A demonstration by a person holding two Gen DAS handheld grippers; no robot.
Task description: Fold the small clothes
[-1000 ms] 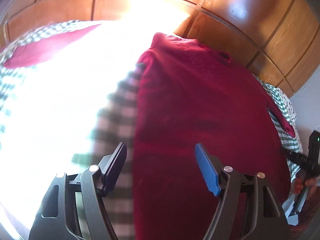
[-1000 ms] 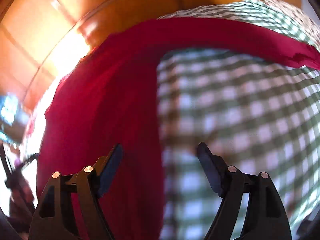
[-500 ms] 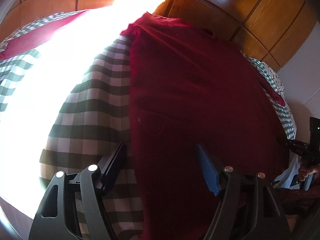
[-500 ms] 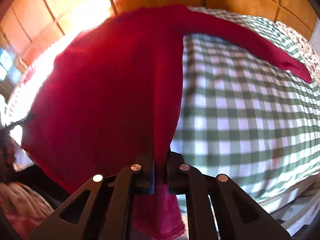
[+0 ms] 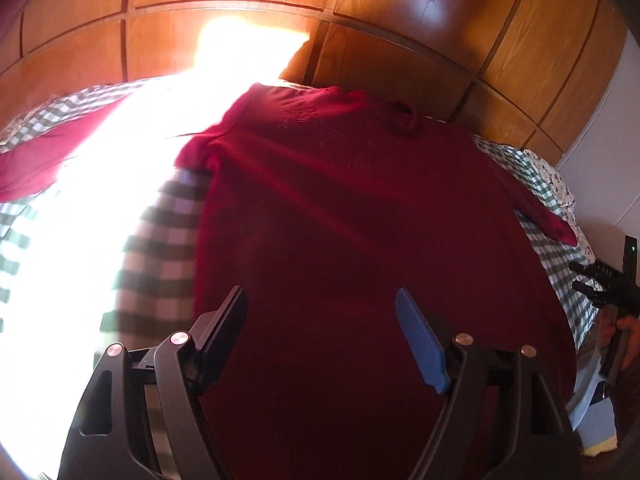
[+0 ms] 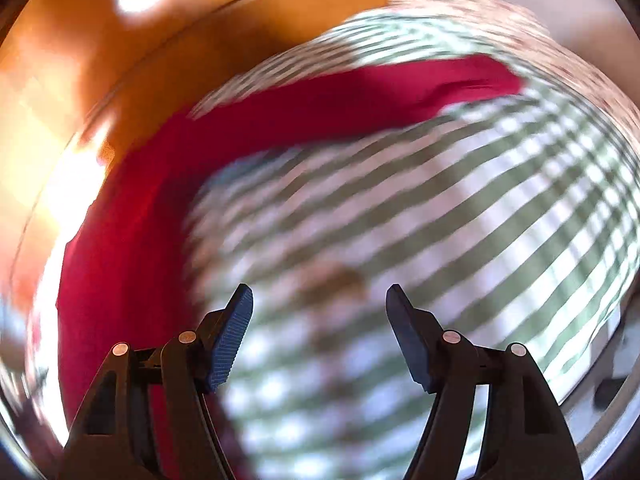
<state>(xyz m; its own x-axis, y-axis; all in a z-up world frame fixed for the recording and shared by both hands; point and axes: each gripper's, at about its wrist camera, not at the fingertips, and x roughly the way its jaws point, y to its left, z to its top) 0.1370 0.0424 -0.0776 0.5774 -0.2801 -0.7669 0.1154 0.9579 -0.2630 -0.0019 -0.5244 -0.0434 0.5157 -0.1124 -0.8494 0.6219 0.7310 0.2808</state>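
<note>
- Garment: 1 dark red long-sleeved top (image 5: 360,240) is laid flat on a green-and-white checked bedcover (image 5: 160,248), neck end toward the wooden headboard (image 5: 400,60). In the right wrist view the top (image 6: 120,260) is seen at the left, with 1 sleeve (image 6: 360,96) stretched out across the checks toward the far right.
- Left gripper (image 5: 320,332): jaws released and wide, having just been opening further; nothing is between them. It is held above the lower body of the top, and contact with the cloth cannot be told.
- Right gripper (image 6: 318,328): jaws released, having just been opening; only bedcover is seen between them, no cloth. It is placed beside the top's side edge, which lies to its left. This view is heavily blurred.
- The right gripper is also glimpsed at the far right edge of the left wrist view (image 5: 608,284), held by a hand (image 5: 632,332).
- Step judged: spreading and straightening of the top appears done; no fold is seen yet, both sleeves lying outward. The task is judged to be at an early stage.
- Next move, as judged: 1 sleeve or side edge would need to be pinched at 2 points and carried across the body. A single layer should be taken, and the bedcover left ungripped.
- Risk noted: strong sun glare at the left washes out the left sleeve (image 5: 44,152), so its edge may be misjudged.
</note>
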